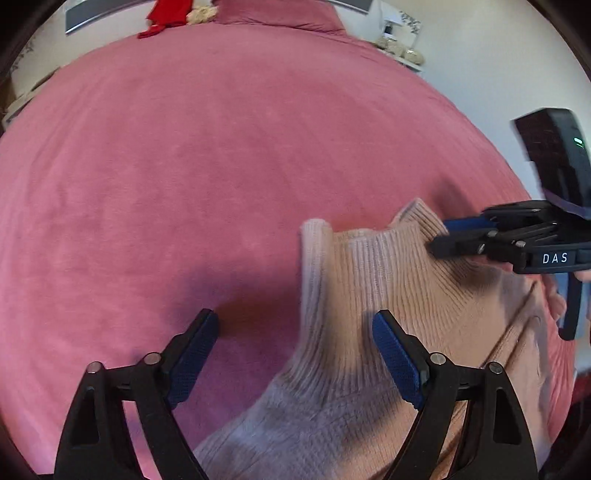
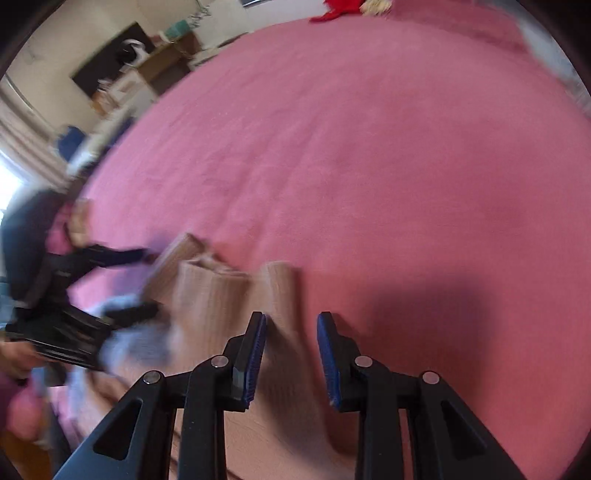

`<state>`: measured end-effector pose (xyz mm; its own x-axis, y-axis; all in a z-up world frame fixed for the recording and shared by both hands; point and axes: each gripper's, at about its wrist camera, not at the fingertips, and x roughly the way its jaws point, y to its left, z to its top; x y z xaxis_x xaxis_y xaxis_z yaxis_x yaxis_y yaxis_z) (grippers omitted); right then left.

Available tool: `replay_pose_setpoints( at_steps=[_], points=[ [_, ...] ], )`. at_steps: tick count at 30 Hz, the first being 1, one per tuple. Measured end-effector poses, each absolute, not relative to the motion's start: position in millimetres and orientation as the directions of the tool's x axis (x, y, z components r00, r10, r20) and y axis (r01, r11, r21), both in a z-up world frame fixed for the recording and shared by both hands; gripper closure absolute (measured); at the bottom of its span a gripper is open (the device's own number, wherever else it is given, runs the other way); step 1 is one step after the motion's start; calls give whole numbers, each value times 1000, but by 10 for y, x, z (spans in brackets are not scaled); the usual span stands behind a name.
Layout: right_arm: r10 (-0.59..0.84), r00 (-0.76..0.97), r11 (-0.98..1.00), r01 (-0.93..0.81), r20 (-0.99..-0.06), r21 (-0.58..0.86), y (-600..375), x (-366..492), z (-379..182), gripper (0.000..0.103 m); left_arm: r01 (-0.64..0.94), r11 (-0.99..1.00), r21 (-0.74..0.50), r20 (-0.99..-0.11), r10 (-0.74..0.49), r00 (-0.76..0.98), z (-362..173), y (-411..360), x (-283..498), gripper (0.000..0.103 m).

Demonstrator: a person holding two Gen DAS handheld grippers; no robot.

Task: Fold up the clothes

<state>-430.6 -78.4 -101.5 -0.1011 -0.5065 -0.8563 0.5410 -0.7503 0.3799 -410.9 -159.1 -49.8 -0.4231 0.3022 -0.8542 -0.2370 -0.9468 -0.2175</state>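
Beige sweater (image 1: 369, 295) lies beneath both parted jaws, neither gripping it.

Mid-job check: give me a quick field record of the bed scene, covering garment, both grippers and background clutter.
surface: pink bedspread
garment: beige ribbed knit sweater, collar end pointing up the bed, lying low on the spread
left gripper: open, empty, one finger over the sweater, the other over bare spread
right gripper: open, empty, over the sweater's edge; the left wrist view shows its fingertips at the collar
far end: red item and a cream item near the pillow
image quality: right wrist view blurred
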Motion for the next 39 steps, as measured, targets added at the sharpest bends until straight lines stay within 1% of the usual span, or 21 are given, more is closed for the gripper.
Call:
replay_pose_setpoints(
  at_steps=[1, 3, 4, 5, 6, 7, 8, 9, 10, 11, 14, 17, 24, 26, 27, 28, 30, 34, 38, 39],
  points=[
    [-529, -68, -733, 539, -846, 415, -814, -4346, -1077, 72, -246, -946, -214, -853, 303, -426, -497, -1574, -4119, 16],
    [-542, -72, -745, 503, -837, 439, -773, -4376, -1119, 73, -263, -943, -206, -849, 305, -431, -496, -1538, -4139, 16],
    [-547, -76, -752, 483, -833, 449, -749, -4388, -1136, 81, -271, -941, -202, -848, 306, -433, -495, -1521, -4149, 16],
    [-552, -82, -758, 463, -830, 459, -725, -4401, -1153, 92, -279, -940, -198, -846, 308, -436, -495, -1503, -4159, 17],
    [-557, -87, -764, 443, -826, 469, -700, -4413, -1170, 95, -288, -938, -194, -844, 309, -438, -494, -1485, -4170, 17],
    [-565, -93, -762, 439, -820, 476, -720, -4387, -1164, 98, -296, -936, -189, -842, 310, -441, -493, -1467, -4180, 27],
    [-574, -98, -759, 438, -813, 482, -749, -4353, -1153, 98, -304, -934, -185, -841, 311, -443, -492, -1450, -4190, 40],
    [-571, -104, -759, 445, -814, 475, -769, -4318, -1125, 98, -306, -930, -203, -837, 327, -438, -473, -1462, -4211, 66],
    [-577, -108, -756, 446, -809, 479, -768, -4290, -1087, 98, -308, -924, -226, -829, 349, -437, -426, -1482, -4177, 87],
    [-596, -113, -747, 441, -795, 498, -757, -4265, -1050, 98, -314, -918, -242, -819, 366, -442, -371, -1495, -4099, 91],
    [-666, -113, -707, 410, -737, 576, -771, -4194, -911, 98, -330, -899, -287, -786, 418, -455, -204, -1532, -3865, 91],
    [-697, -121, -677, 436, -707, 593, -669, -4008, -602, 98, -347, -877, -331, -750, 468, -468, -38, -1569, -3631, 91],
    [-717, -123, -660, 436, -686, 611, -466, -3636, -443, 98, -390, -816, -426, -654, 576, -491, 350, -1656, -3085, 90],
    [-722, -124, -656, 436, -681, 616, -408, -3530, -401, 98, -344, -821, -456, -669, 571, -475, 316, -1623, -3091, 88],
    [-725, -124, -653, 436, -678, 619, -380, -3477, -380, 98, -313, -825, -470, -682, 565, -465, 280, -1600, -3114, 80],
    [-727, -124, -651, 436, -675, 621, -351, -3424, -359, 98, -281, -829, -484, -694, 559, -453, 245, -1576, -3138, 53],
    [-732, -125, -646, 436, -669, 626, -293, -3317, -318, 98, -227, -831, -507, -717, 553, -424, 138, -1487, -3267, 25],
    [-747, -106, -625, 452, -657, 637, -213, -3156, -317, 98, -239, -831, -502, -755, 556, -348, -88, -1353, -3583, 23],
    [-762, -75, -606, 435, -644, 666, -125, -3073, -527, 98, -263, -833, -486, -824, 537, -179, -443, -1094, -3831, 23],
    [-765, -66, -602, 424, -640, 676, -95, -3068, -591, 98, -270, -828, -492, -828, 541, -152, -507, -1040, -3850, 21]
  ],
)
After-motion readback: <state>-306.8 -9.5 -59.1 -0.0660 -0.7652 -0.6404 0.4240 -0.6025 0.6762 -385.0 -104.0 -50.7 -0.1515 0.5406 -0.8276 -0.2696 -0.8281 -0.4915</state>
